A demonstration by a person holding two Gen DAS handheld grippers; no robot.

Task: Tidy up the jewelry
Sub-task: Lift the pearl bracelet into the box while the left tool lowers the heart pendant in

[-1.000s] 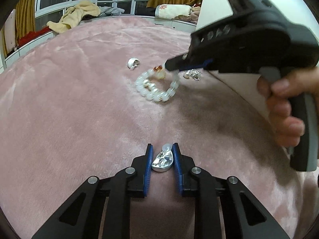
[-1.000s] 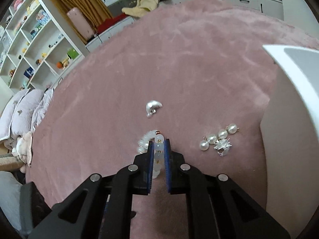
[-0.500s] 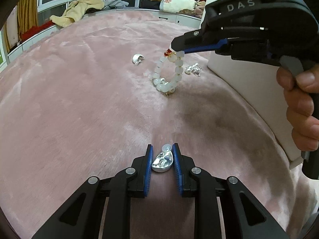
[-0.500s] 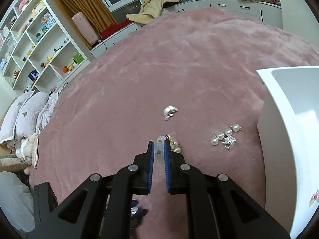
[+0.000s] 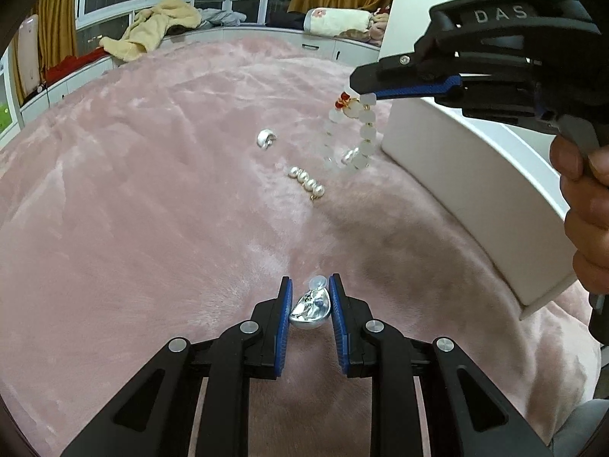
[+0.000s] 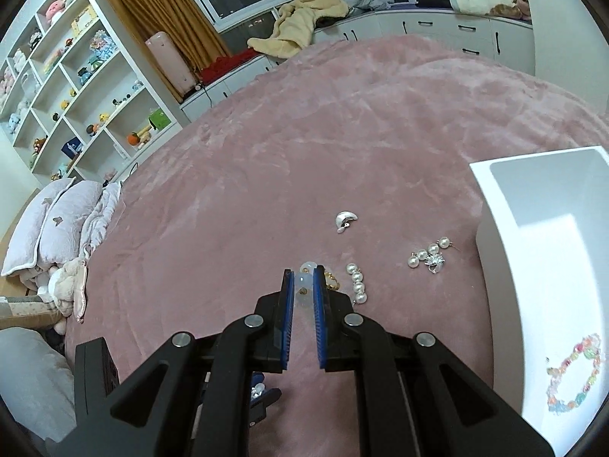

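Observation:
My left gripper [image 5: 309, 304] is shut on a silver crescent earring [image 5: 307, 310] just above the pink blanket [image 5: 152, 228]. At the upper right of the left wrist view, my right gripper [image 5: 361, 83] is shut on a white bead bracelet [image 5: 352, 141], which hangs in the air beside the white box [image 5: 475, 175]. In the right wrist view only one bead of the bracelet [image 6: 307, 266] shows between the fingers of my right gripper [image 6: 304, 278]. A second silver crescent earring [image 6: 345, 221], a pearl strand [image 6: 357, 283] and a pearl cluster [image 6: 428, 257] lie on the blanket.
The white box [image 6: 506, 228] stands open at the right with a colourful bead bracelet [image 6: 574, 373] inside. A person's hand [image 5: 586, 205] grips the right handle. Shelves [image 6: 76, 87] with toys stand far left; pillows [image 6: 57, 224] lie at the bed's edge.
My right gripper has lifted the bead bracelet off the blanket and carried it up towards the box, uncovering a pearl strand. My left gripper has risen a little with the silver earring.

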